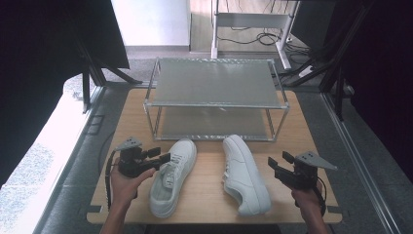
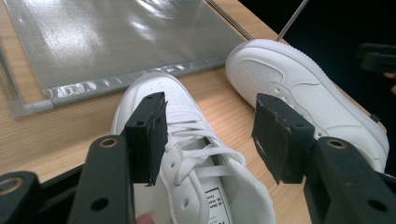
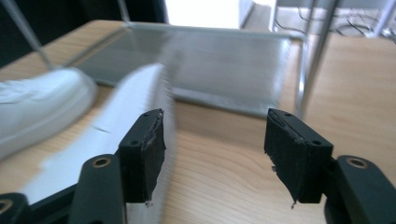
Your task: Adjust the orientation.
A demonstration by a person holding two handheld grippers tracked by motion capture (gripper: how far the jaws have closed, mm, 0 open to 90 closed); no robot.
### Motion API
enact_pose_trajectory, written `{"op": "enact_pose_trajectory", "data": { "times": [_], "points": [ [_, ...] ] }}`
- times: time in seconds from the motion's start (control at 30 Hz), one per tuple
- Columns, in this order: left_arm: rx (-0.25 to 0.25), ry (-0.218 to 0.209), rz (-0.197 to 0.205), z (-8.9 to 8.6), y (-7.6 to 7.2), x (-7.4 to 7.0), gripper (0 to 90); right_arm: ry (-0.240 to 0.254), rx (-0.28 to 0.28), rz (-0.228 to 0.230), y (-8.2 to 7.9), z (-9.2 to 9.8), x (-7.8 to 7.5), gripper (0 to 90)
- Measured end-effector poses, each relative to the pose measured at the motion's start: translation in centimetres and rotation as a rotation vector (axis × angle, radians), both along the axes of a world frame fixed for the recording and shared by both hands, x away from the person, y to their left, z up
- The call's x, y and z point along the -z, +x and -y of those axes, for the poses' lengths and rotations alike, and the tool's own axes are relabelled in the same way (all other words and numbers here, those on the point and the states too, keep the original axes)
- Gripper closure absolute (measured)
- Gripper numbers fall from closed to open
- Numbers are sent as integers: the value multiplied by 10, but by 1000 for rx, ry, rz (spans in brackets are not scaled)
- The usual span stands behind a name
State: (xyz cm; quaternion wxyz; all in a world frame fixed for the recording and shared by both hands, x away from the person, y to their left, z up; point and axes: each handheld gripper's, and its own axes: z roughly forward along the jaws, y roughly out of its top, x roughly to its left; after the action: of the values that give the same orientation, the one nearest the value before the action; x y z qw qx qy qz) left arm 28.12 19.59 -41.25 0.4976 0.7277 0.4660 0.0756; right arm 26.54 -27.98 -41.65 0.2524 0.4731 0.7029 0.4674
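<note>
Two white sneakers lie on the wooden table point(image 1: 302, 127), toes toward a metal rack. My left gripper point(image 1: 163, 155) stands open beside the left sneaker point(image 1: 173, 178). In the left gripper view its jaws point(image 2: 210, 135) straddle the laces of that sneaker point(image 2: 187, 116) without touching it. The right sneaker point(image 1: 245, 175) lies apart from it, also seen in the left gripper view point(image 2: 303, 88). My right gripper point(image 1: 279, 159) is open just right of the right sneaker. Between its jaws point(image 3: 215, 149) is only bare table, and the sneaker's blurred side point(image 3: 135, 102) passes by the left jaw.
A two-shelf metal rack point(image 1: 214, 83) stands at the back of the table, both shelves bare; its lower shelf point(image 2: 116, 37) reaches close to the sneakers' toes. A rack leg point(image 3: 317, 56) rises ahead of the right gripper. Dark stands and cables surround the table.
</note>
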Motion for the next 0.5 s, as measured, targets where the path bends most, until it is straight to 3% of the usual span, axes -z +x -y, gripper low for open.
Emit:
{"op": "enact_pose_trajectory", "data": {
  "times": [0.17, 0.23, 0.4, 0.5],
  "points": [
    [1, 0, -14, 3, -2, 3, 445, -36, -108, 17, -12, -21, -19, 567],
    [-10, -25, -29, 3, -3, 5, 444, -67, -144, 21, -15, -28, -23, 643],
    [0, -18, -42, 8, -5, 10, 440, -106, -220, 3, -18, -42, -25, 768],
    [4, -13, -56, 11, -6, 14, 438, -166, -290, -29, -18, -61, -18, 854]
  ]
}}
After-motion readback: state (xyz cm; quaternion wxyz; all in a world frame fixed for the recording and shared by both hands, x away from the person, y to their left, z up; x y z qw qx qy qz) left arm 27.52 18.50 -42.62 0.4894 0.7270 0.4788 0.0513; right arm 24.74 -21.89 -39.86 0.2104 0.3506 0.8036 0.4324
